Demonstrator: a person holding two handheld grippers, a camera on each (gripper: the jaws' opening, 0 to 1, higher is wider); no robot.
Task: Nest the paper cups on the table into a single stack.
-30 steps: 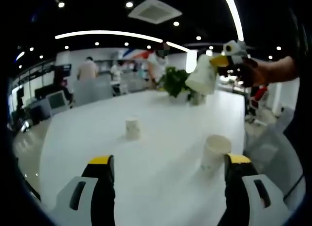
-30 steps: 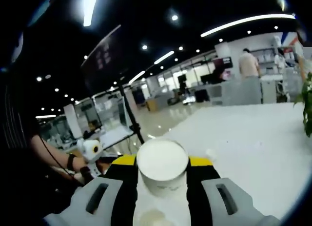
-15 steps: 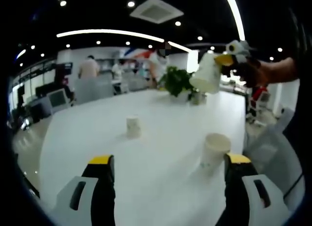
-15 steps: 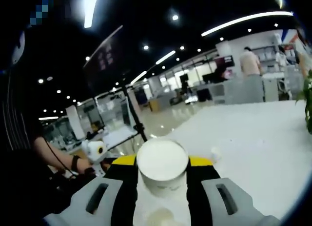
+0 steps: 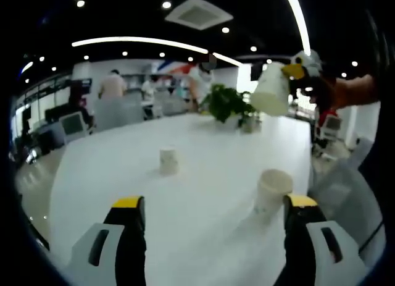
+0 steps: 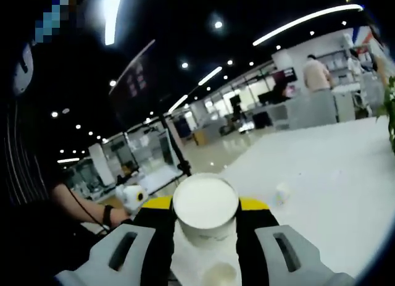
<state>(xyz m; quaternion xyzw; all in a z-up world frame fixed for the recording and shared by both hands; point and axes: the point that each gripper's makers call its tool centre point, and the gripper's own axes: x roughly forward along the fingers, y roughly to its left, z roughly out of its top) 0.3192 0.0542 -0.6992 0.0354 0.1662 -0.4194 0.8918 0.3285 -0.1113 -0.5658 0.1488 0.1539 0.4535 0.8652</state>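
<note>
- The right gripper (image 6: 205,207) was clamped on a white paper cup (image 6: 205,207), its two yellow-tipped jaws pressed against the cup's sides.
- In the right gripper view that held cup pointed its base toward the camera, so its long axis ran forward along the jaws.
- In the left gripper view the right gripper (image 5: 296,71) hung high above the white table (image 5: 203,144) with the held cup (image 5: 270,97) tilted, its wide mouth aimed down and leftward.
- The left gripper (image 5: 210,209) had its jaws spread wide apart, holding nothing, low over the table.
- A near cup (image 5: 271,190) stood upright on the table just ahead of the left gripper's right jaw.
- A far cup (image 5: 168,161) stood upright further up the table, well apart from the near cup.
- A potted plant (image 5: 227,105) sat at the table's far end.
</note>
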